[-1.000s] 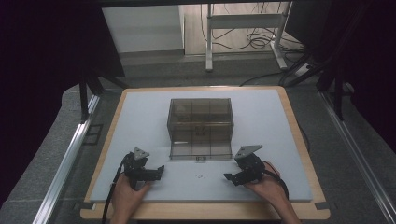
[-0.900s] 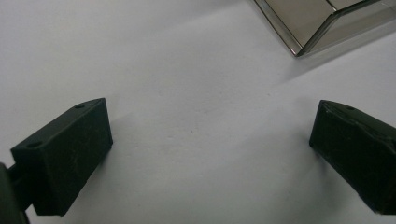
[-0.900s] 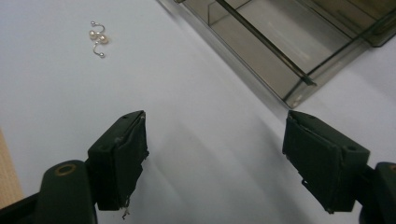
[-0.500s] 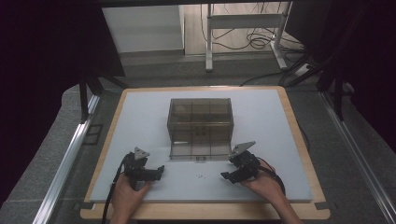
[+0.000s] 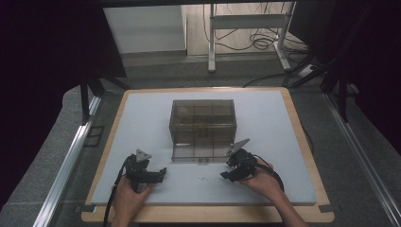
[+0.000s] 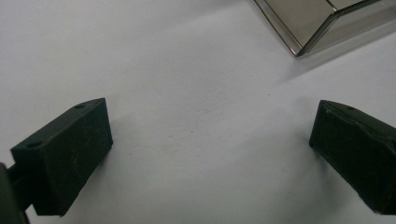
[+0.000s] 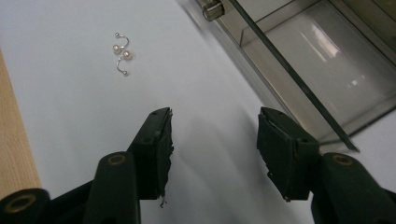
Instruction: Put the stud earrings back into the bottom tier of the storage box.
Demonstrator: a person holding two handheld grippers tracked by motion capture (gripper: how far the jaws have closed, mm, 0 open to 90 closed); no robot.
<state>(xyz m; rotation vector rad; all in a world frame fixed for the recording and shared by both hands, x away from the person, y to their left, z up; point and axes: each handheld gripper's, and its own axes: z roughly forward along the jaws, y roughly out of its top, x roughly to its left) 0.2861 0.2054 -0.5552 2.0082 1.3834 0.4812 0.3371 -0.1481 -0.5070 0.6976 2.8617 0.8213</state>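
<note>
Jaws of the right gripper had just been closing, nothing between them; the small pearl-and-wire earrings lay ahead, left of them, on the white counter beside the smoky transparent compartment box.

Bare mat lies open around; the smoked box blocks the middle.

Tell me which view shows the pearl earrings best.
The right gripper view: the pearl earrings lie sharp on the white mat, ahead of the right gripper. The high view gives only faint specks.
</note>
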